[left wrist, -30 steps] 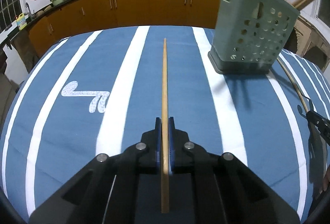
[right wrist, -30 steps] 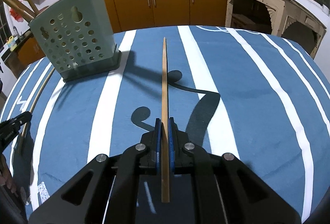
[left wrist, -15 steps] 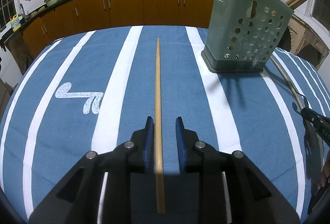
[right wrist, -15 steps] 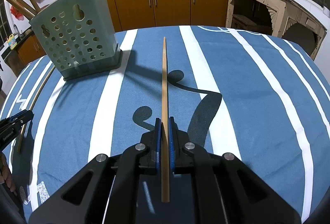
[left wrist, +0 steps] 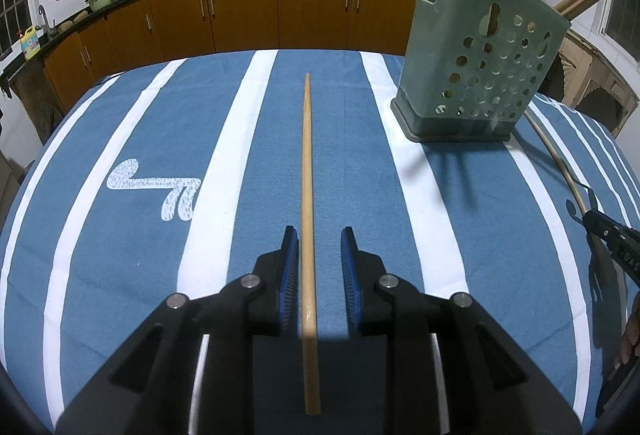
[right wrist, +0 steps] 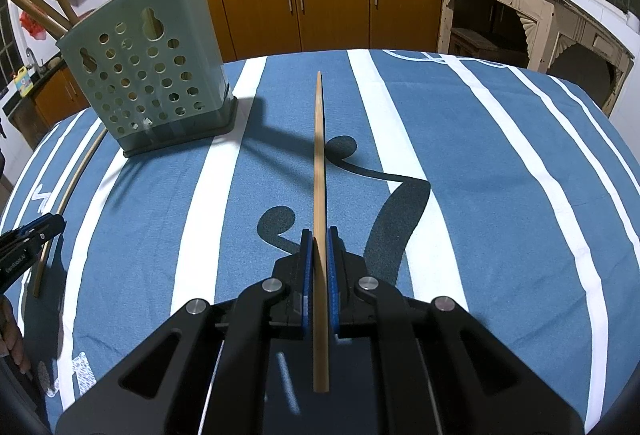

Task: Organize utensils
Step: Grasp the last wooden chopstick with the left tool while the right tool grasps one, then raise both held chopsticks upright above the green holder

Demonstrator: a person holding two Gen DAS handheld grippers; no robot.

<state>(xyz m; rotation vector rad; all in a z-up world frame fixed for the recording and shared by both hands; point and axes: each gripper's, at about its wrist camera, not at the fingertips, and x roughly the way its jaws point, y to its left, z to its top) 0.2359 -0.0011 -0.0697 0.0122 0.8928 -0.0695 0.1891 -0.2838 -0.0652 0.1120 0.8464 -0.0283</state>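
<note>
My left gripper stands open, its blue pads apart on either side of a wooden chopstick that lies lengthwise on the blue striped cloth and touches neither pad. My right gripper is shut on a second wooden chopstick, held a little above the cloth and casting a shadow there. A green perforated utensil holder stands upright on the table, right of the left gripper and left of the right one, with several wooden handles sticking out of its top. Each view shows the other gripper at its edge.
Orange kitchen cabinets under a dark counter with pans run behind the table. A cream carved cupboard stands at the back right. A hand shows at the frame edge. The table edge curves away at the far side.
My left gripper's jaws have opened and released the chopstick, which now rests between them. The right gripper has kept its grip and has not moved.
</note>
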